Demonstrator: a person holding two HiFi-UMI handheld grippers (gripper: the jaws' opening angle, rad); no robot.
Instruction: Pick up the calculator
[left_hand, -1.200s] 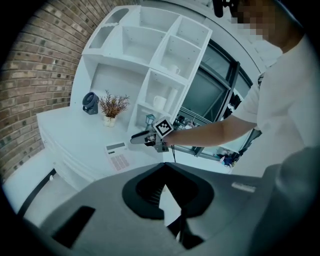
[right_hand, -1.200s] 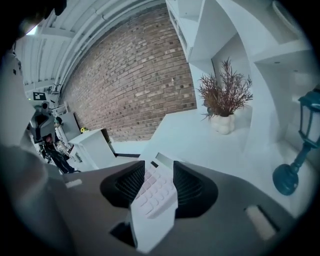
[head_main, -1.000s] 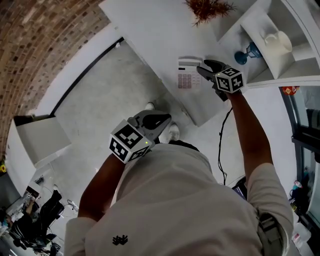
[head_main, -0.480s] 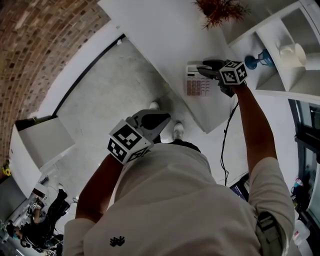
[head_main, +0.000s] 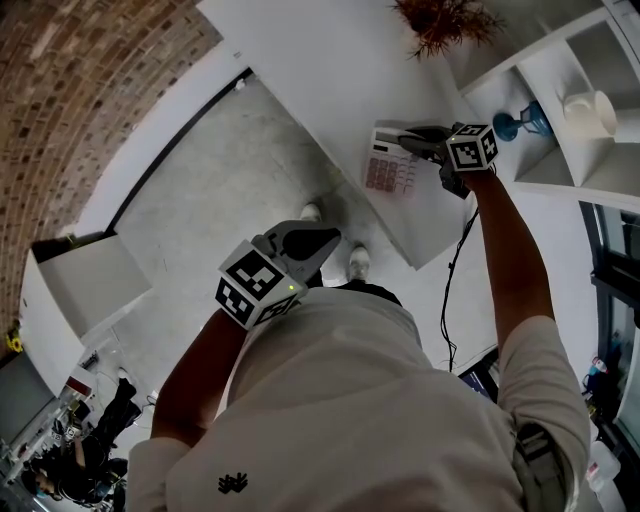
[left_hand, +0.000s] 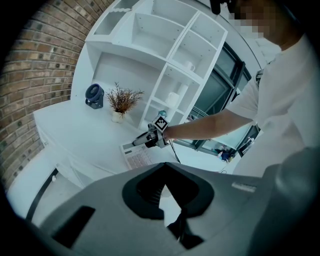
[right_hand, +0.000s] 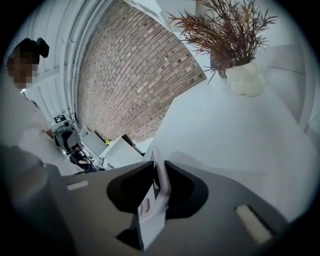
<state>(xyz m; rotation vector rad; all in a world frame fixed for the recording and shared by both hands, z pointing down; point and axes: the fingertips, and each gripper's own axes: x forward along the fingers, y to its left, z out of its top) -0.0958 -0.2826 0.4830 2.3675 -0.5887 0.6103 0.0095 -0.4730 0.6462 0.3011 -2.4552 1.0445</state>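
Note:
The calculator (head_main: 388, 166) is white with pinkish keys and lies near the front edge of the white desk (head_main: 300, 60); it also shows in the left gripper view (left_hand: 136, 156). My right gripper (head_main: 405, 140) reaches over its far end with jaws closing, and the calculator (right_hand: 152, 200) stands edge-on between them with both pads against it. My left gripper (head_main: 335, 238) hangs low in front of my body, away from the desk, jaws together and holding nothing.
A dried plant in a white pot (right_hand: 245, 77) stands behind the calculator on the desk. White shelves (head_main: 560, 140) with a blue ornament (head_main: 520, 122) rise at the right. A cable (head_main: 445, 290) hangs off the desk edge. A white box (head_main: 85, 280) sits on the floor.
The right gripper's jaws have come together around the calculator's end, and the calculator now sits slightly tilted. The left gripper has stayed nearly in place.

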